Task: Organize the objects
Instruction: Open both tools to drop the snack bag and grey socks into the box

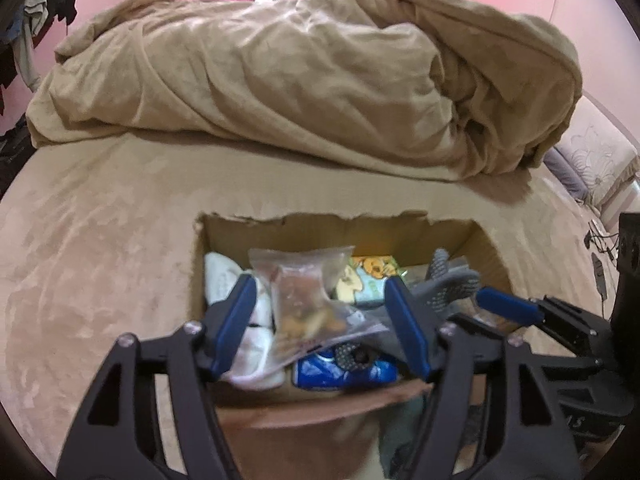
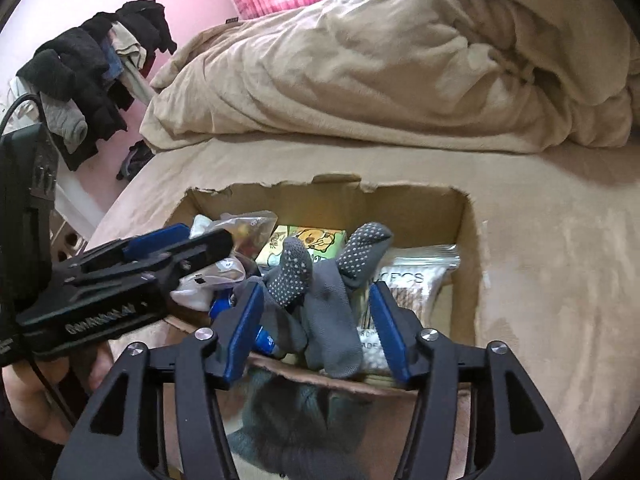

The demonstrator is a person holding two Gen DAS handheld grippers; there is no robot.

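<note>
An open cardboard box [image 1: 320,220] [image 2: 468,260] sits on the bed, full of small items. My left gripper [image 1: 320,324] hangs open over its left half; a clear snack bag [image 1: 308,292] [image 2: 248,228] lies loose between the blue pads. My right gripper [image 2: 316,330] [image 1: 504,304] is open over the right half, with grey dotted socks [image 2: 320,300] [image 1: 448,280] lying between its pads, ungripped. Also in the box are white socks [image 1: 224,276], a cartoon tissue pack [image 1: 368,276] [image 2: 308,240], a blue packet [image 1: 344,372] and a clear bag of sticks [image 2: 416,288]. The left gripper [image 2: 200,240] shows in the right wrist view.
A rumpled tan duvet [image 1: 300,72] [image 2: 400,60] is heaped behind the box on the tan bedsheet [image 1: 100,240]. Dark clothes [image 2: 88,72] hang on a rack at the left. A pillow [image 1: 592,152] and cables [image 1: 598,248] lie at the bed's right edge.
</note>
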